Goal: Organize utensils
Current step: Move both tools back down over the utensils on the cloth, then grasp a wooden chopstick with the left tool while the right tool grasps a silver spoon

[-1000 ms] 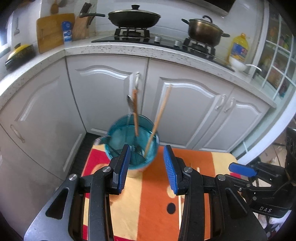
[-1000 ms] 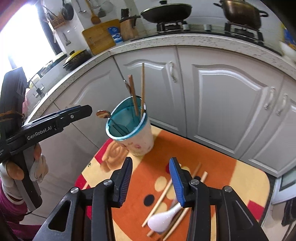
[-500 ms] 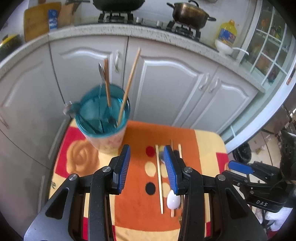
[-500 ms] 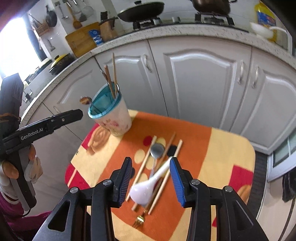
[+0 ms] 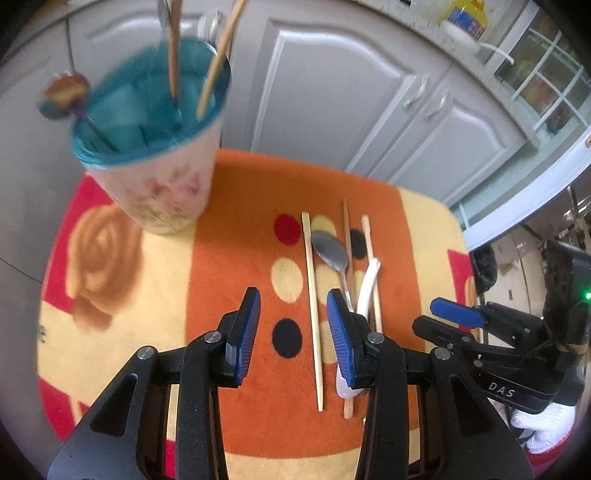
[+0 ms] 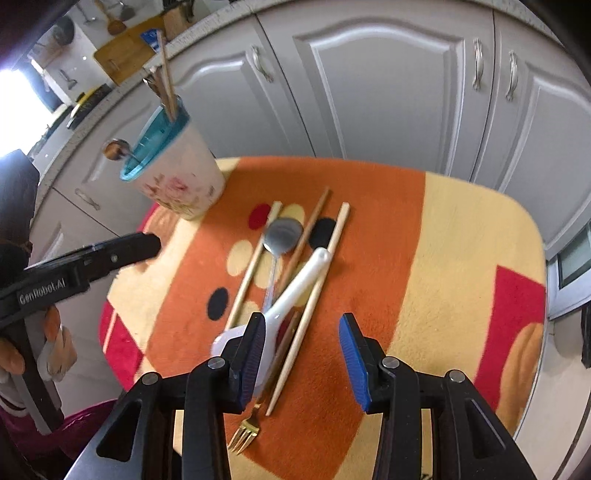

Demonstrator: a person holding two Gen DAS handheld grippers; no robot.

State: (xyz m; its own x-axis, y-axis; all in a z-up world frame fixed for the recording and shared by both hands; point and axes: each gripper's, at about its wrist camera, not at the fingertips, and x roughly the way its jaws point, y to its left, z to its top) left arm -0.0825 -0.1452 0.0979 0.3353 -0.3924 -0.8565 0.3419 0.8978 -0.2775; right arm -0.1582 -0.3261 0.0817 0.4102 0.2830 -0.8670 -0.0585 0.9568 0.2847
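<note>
Both grippers' fingers [image 5: 334, 332] part-open, holding nothing.

Soft, even daylight fills both views, and shadows on the mat [image 5: 236, 229] are faint. In the right wrist view a window [image 6: 14, 92] at the upper left is blown out to white glare. The cup [image 5: 155, 147] is smeared by motion blur (strongest in the left wrist view). Cabinet doors [image 6: 388, 92] bow outward, and the corners fall black.

Grey panelled cabinet doors [image 6: 384, 92] (metal handles), speckled countertop [image 6: 207, 27], bright window light at left
</note>
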